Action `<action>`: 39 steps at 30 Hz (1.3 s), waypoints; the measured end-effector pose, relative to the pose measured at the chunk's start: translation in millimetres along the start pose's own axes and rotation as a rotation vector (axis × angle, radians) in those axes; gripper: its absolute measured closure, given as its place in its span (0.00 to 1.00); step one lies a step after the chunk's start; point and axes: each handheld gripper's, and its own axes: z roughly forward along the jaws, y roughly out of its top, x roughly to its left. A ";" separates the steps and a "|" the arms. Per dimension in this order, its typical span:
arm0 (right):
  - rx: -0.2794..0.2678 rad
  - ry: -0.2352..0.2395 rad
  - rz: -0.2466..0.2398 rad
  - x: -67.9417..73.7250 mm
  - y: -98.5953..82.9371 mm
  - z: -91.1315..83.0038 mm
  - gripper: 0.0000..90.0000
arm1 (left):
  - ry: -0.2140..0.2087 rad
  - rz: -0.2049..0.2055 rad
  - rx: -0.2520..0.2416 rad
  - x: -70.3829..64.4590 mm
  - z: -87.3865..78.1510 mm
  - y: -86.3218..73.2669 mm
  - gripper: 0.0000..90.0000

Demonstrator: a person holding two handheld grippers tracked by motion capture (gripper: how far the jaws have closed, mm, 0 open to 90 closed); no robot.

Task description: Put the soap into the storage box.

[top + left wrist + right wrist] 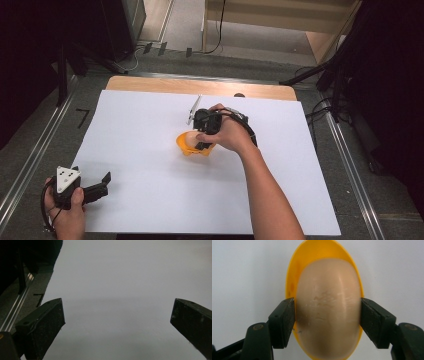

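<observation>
A yellow oval dish [186, 145] lies on the white sheet near the table's middle, with a beige egg-shaped piece [192, 136] in it. My right gripper [202, 144] points down over the dish. In the right gripper view its two black jaws press the left and right sides of the beige piece [327, 285], and the yellow dish [317, 250] rims it from behind. My left gripper [102, 182] rests low at the sheet's front left corner. Its jaws stand wide apart over bare paper, as the left gripper [117, 320] view shows, with nothing between them.
A large white sheet [150, 190] covers most of the wooden table [150, 84]. Metal rails [30, 160] run along the left and right sides. Stands and cables sit on the floor beyond the far edge. A dark mark [39, 300] lies on the grey strip left of the sheet.
</observation>
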 end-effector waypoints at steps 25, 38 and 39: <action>-0.230 -0.170 0.354 14.2 -77.0 -35.2 0.04 | 0.006 0.008 0.006 -0.9 0.4 0.2 0.00; -0.333 -0.292 0.507 38.6 -126.7 -40.0 0.00 | 0.008 0.013 0.005 -1.8 0.5 0.1 0.00; -0.339 -0.297 0.516 40.7 -130.1 -40.0 0.00 | 0.008 0.014 0.004 -1.8 0.6 0.1 0.00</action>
